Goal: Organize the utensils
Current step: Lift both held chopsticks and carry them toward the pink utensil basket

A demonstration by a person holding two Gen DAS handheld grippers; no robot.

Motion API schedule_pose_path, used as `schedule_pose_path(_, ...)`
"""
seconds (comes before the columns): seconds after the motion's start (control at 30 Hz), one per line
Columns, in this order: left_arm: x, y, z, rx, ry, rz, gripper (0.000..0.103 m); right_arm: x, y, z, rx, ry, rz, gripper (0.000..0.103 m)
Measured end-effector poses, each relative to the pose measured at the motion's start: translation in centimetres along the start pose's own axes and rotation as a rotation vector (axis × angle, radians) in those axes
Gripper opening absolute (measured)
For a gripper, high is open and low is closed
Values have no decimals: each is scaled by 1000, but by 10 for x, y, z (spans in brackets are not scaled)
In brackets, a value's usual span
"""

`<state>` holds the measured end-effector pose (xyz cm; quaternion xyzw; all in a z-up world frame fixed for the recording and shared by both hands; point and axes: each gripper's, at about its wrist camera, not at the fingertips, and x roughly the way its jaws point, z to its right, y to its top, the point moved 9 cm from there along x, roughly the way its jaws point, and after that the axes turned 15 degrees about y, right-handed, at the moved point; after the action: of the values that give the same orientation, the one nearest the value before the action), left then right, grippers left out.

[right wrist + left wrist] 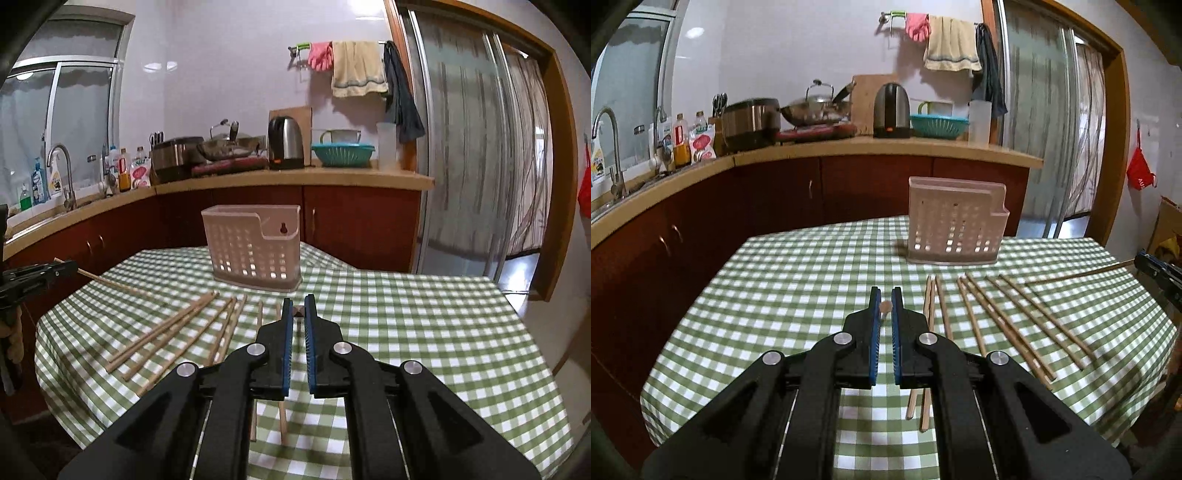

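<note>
Chopsticks (997,317) lie right of left claw (885,295) — below.

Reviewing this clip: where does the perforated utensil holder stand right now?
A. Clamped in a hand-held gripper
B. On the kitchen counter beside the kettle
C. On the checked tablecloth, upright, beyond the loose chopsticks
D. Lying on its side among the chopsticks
C: both wrist views show the utensil holder upright on the checked tablecloth, past the chopsticks lying flat, with nothing gripping it.
</note>
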<state>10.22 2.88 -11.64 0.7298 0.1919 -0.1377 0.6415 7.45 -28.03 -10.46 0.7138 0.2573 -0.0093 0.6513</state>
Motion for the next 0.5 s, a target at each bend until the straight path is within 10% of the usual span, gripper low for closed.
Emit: schedule_pose_path(0.5,8,33,-1,5,-21,7,6,19,45,6,-2,22,40,7)
